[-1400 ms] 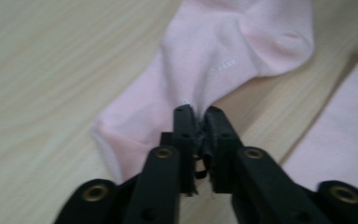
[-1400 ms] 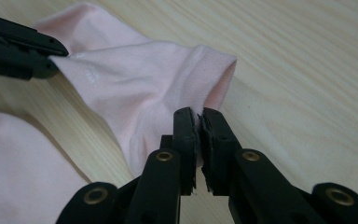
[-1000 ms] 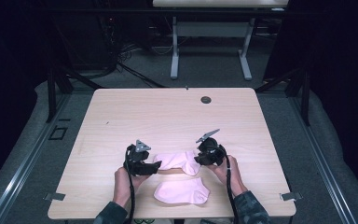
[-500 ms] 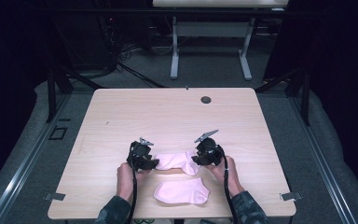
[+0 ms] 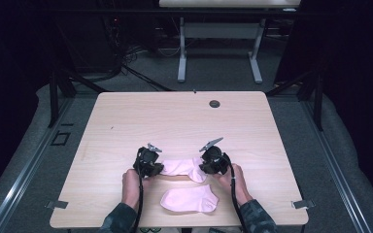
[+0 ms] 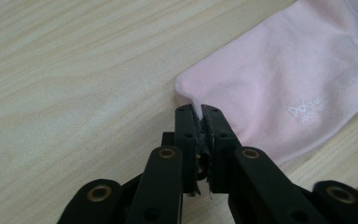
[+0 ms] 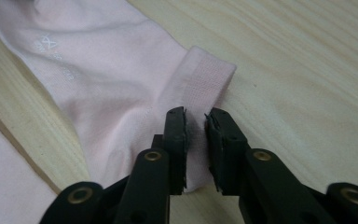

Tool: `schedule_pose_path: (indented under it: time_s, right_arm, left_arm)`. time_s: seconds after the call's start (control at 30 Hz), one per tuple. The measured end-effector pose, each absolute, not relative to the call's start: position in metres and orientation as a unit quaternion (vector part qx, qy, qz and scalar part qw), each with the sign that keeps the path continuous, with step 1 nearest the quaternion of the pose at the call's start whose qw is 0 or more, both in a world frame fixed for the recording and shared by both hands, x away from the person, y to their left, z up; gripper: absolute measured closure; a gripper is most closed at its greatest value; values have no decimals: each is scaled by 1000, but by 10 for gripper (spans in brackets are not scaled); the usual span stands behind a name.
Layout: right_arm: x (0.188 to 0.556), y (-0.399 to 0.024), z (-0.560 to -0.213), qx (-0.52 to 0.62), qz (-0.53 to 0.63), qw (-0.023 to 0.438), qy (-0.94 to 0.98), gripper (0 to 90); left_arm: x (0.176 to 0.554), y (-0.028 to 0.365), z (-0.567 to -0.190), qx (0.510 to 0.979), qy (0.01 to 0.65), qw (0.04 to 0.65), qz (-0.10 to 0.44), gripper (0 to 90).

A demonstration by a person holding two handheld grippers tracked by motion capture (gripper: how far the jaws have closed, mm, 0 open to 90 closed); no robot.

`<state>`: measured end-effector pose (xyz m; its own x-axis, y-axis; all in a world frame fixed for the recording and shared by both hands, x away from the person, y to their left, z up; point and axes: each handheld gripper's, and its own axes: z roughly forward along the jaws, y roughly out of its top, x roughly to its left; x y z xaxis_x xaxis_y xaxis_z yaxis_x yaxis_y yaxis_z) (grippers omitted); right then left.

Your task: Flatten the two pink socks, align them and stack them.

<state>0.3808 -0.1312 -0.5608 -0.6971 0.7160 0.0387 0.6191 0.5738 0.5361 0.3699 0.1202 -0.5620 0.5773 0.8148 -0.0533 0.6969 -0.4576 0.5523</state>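
Observation:
A pink sock [image 5: 179,167] lies stretched flat on the wooden table [image 5: 175,121] between my two grippers. My left gripper [image 5: 148,162] is at its left end. In the left gripper view the left gripper [image 6: 200,112] is shut on a small pinch of the sock [image 6: 284,79] at its toe edge. My right gripper [image 5: 212,160] is at the sock's right end. In the right gripper view the right gripper [image 7: 196,116] stands slightly open over the ribbed cuff of the sock [image 7: 107,79], which lies flat under the gap. A second pink sock [image 5: 189,200] lies nearer the front edge, apart from the first.
A small dark round grommet [image 5: 214,103] sits in the table's far side. The second sock [image 7: 4,186] shows at the lower left of the right gripper view. Beyond the table stand a white desk frame [image 5: 218,48] and cables on the grey floor.
The sock between the grippers has moved away from the near sock, which it overlapped, and now lies stretched out flat farther up the table. Both hands moved forward with it.

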Motion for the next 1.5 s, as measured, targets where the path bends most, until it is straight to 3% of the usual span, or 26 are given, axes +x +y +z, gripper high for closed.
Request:
schedule_pose_path:
  time_s: [0.47, 0.83, 1.0, 1.27, 1.5]
  right_arm:
    - [374, -141, -548, 382, 295, 94, 871, 852]
    - [335, -156, -500, 373, 312, 103, 868, 851]
    - [313, -165, -492, 375, 314, 81, 869, 850]
    - [286, -167, -505, 369, 296, 54, 880, 846]
    - [286, -163, -542, 377, 270, 31, 885, 839]
  left_arm:
    - [364, 127, -545, 838, 445, 299, 98, 888]
    - [326, 132, -504, 824, 438, 348, 90, 886]
    - [302, 133, -502, 826, 427, 361, 77, 886]
    - [266, 126, -521, 843, 410, 340, 72, 885]
    - [262, 119, -547, 857, 404, 308, 85, 882]
